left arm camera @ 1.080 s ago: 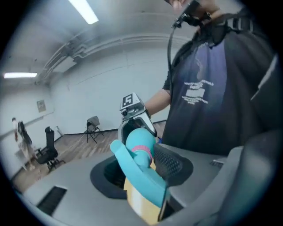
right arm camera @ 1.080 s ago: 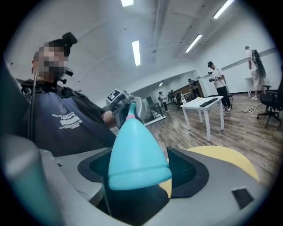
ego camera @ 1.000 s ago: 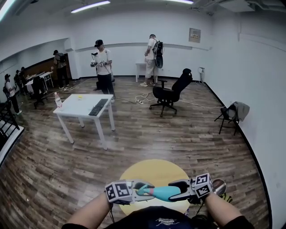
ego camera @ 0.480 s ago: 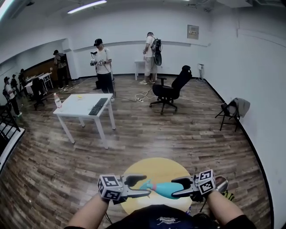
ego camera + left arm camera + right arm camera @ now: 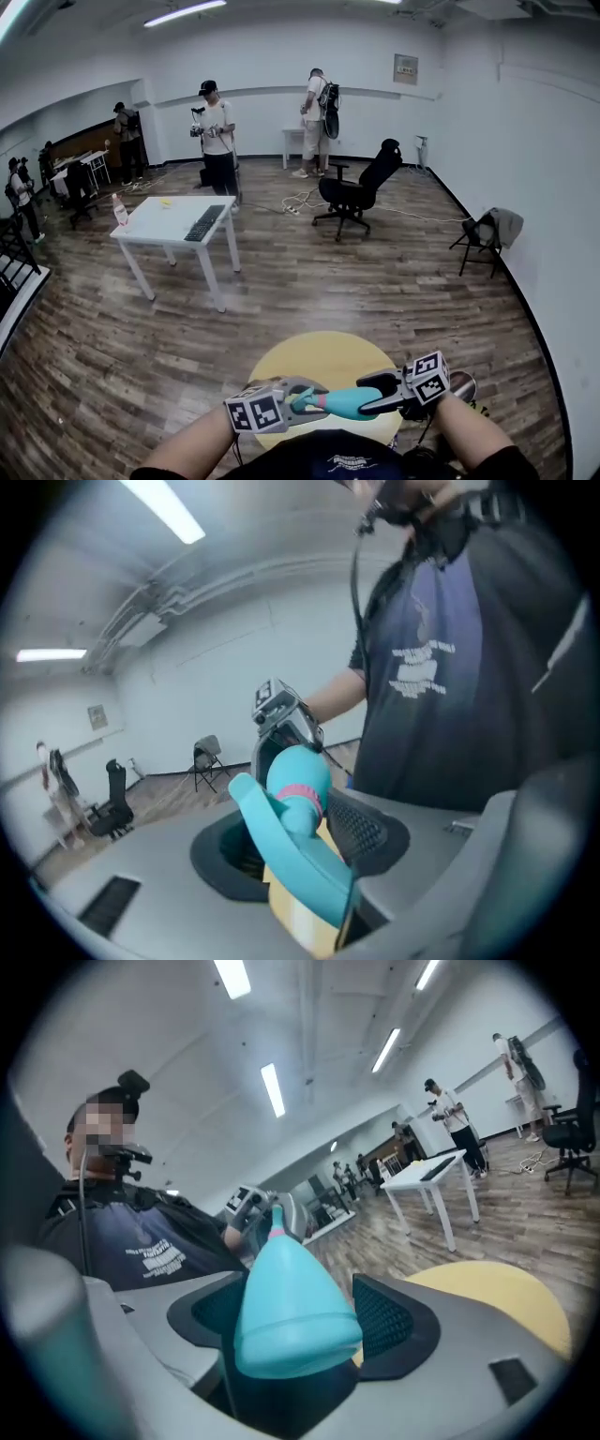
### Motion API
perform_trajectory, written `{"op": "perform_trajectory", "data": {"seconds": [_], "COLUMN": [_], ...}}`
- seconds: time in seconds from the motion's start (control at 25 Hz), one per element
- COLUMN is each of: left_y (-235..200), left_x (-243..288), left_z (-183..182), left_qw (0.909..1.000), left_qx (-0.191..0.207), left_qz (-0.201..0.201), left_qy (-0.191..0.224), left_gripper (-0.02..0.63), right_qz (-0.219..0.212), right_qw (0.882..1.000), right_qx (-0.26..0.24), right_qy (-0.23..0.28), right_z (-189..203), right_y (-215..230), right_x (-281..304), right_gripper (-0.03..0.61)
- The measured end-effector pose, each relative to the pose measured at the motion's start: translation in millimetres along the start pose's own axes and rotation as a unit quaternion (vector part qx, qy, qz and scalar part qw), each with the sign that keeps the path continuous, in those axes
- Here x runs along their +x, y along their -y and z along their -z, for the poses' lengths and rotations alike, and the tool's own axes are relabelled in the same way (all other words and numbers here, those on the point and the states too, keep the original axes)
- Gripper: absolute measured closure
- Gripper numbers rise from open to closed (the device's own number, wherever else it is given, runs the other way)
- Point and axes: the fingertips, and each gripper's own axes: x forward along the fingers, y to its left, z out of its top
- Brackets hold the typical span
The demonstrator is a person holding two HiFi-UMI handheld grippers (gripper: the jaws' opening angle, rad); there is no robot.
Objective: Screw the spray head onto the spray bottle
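A teal spray bottle (image 5: 345,403) lies level in the air over a round yellow table (image 5: 328,352), low in the head view. My right gripper (image 5: 366,397) is shut on its wide body (image 5: 291,1307). The teal spray head (image 5: 291,846) sits on the neck, next to a pink collar (image 5: 302,795). My left gripper (image 5: 302,403) has just been closing. Its pads now press on the spray head, with the trigger lying between them. In the left gripper view the bottle (image 5: 298,772) points away toward the right gripper (image 5: 281,719).
A white table (image 5: 159,230) carrying a keyboard and a bottle stands at mid left. A black office chair (image 5: 361,192) and a folding chair (image 5: 486,242) are further right. Several people (image 5: 217,136) stand at the back of the room.
Half a second ago the left gripper was drawn back to the left with its jaws wide, off the spray head. It has returned to the head and closed on it. The right gripper stayed put.
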Motion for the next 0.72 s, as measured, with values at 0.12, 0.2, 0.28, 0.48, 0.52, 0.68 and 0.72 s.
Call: {"op": "perform_trajectory", "data": {"seconds": [0.12,0.2,0.28,0.48,0.52,0.68,0.72], "left_y": [-29.1,-39.4,-37.7,-32.8,-33.6,-28.7,-31.4], "left_x": [-22.0,-31.6,-31.8,-12.4,-14.3,-13.9,-15.7], "left_z": [-9.0,-11.2,-11.6,-19.6,-21.3,-19.4,-17.9], "left_qw": [0.9765,0.9478,0.9373,0.9470,0.9447,0.9400,0.9361], "left_qx": [-0.171,-0.252,-0.280,-0.274,-0.280,-0.291,-0.300], "left_qz": [-0.004,-0.008,-0.002,0.016,0.018,0.012,0.005], "left_qy": [0.131,0.194,0.207,0.166,0.171,0.178,0.184], "left_gripper": [0.408,0.410,0.410,0.411,0.413,0.409,0.406], "right_qz": [0.009,0.027,0.036,0.047,0.044,0.039,0.037], "right_qw": [0.991,0.985,0.986,0.995,0.995,0.995,0.994], "right_qx": [0.013,0.010,0.003,-0.025,-0.021,-0.011,-0.004], "right_qy": [0.132,0.171,0.161,0.089,0.091,0.094,0.098], "right_z": [-52.4,-69.9,-69.9,-52.7,-52.7,-50.1,-49.5], "right_y": [2.9,5.2,0.0,-5.5,-6.0,-6.4,-4.6], "right_x": [-19.3,-25.5,-17.3,5.0,5.9,4.7,1.7], "right_gripper": [0.196,0.168,0.075,0.081,0.084,0.100,0.101]}}
